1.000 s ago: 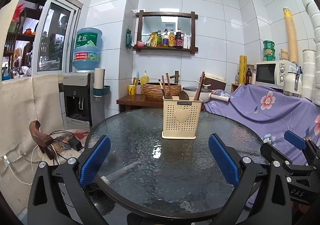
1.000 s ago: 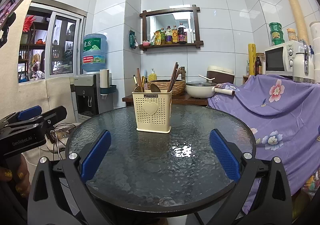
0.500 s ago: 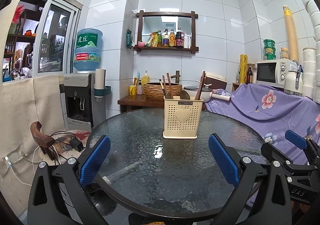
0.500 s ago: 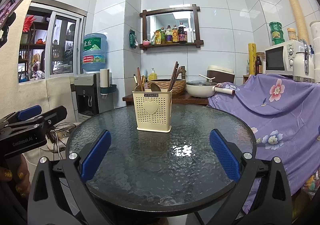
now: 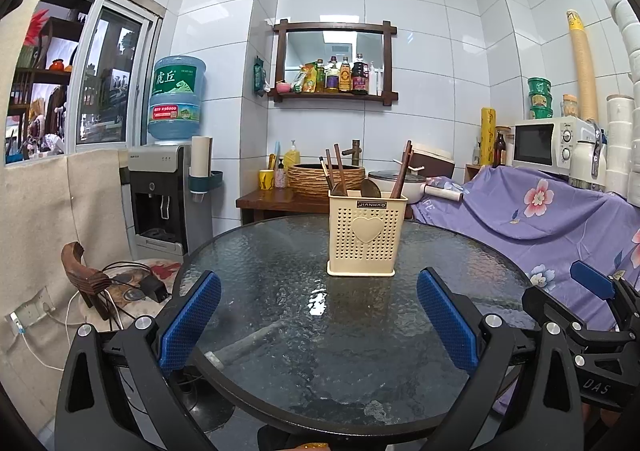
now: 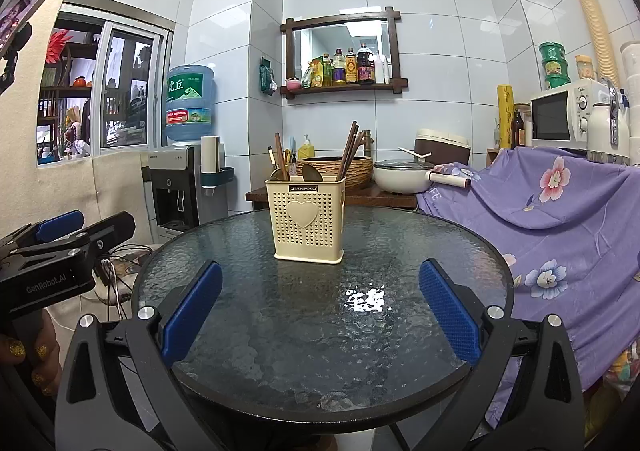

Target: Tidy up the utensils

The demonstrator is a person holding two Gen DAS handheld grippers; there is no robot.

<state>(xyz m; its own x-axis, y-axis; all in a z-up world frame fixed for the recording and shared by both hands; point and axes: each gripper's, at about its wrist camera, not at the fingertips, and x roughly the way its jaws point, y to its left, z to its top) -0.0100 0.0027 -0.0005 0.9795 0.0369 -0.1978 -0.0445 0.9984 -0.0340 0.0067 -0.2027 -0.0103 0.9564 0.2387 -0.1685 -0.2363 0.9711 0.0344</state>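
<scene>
"JIANHAO" on cream utensil holder | "虎丘" on blue water jug | "DAS" on right gripper body | "GenRobot.AI" on left gripper body | "FE" on purple cloth

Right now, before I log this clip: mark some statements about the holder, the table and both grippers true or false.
1. The cream utensil holder stands upright on the round glass table. True.
2. The left gripper grips a spoon. False: it is open and empty.
3. Wooden utensils stick out of the holder. True.
4. The right gripper touches the holder. False: it is open, short of it.
5. Loose chopsticks lie on the table. False: only the holder.
</scene>
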